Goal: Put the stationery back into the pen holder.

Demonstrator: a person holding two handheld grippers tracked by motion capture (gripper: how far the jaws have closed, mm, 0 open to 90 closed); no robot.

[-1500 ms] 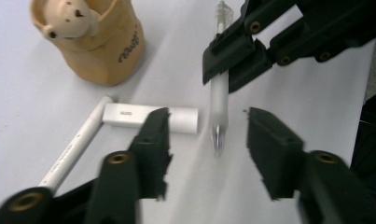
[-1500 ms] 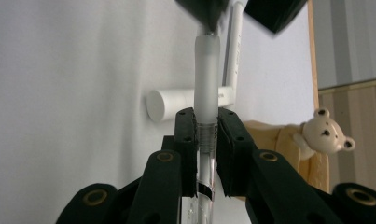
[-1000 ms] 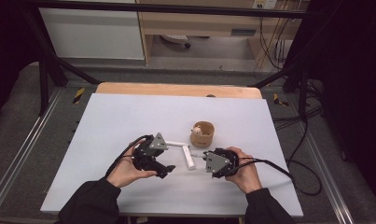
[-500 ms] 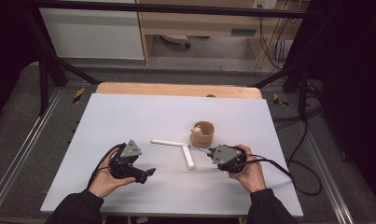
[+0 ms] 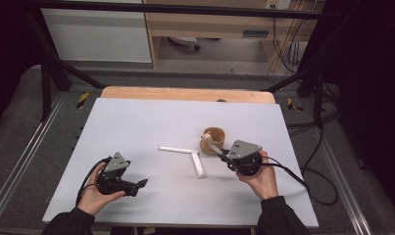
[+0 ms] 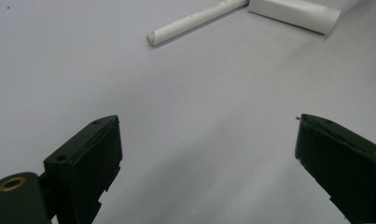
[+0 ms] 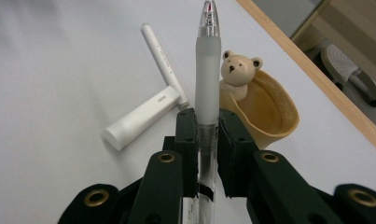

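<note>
the right gripper view shows detail that the high view blurs: a clear pen [image 7: 207,70] with a frosted grip is clamped upright between the two black jaws of the right gripper [image 7: 207,140], its tip pointing away toward the tan holder [image 7: 269,112], and a small bear figure [image 7: 237,70] sits on that holder's near rim. the part of the holder's inside that shows looks bare. in the high view the same holder [image 5: 213,139] is a small round cup on the white table [image 5: 136,122], with the right gripper [image 5: 219,152] just beside it and the pen reduced to a thin sliver reaching toward it. the left gripper view looks along widely parted jaws that have just been opening, with bare tabletop between them and nothing held; farther off lie a thin white pen [image 6: 195,21] and a thicker white tube [image 6: 295,13], close together. from above, the left gripper [image 5: 139,185] sits near the table's front left, well apart from the thin white pen [image 5: 178,150] and the white tube [image 5: 198,164], which meet at a corner in the middle.
</note>
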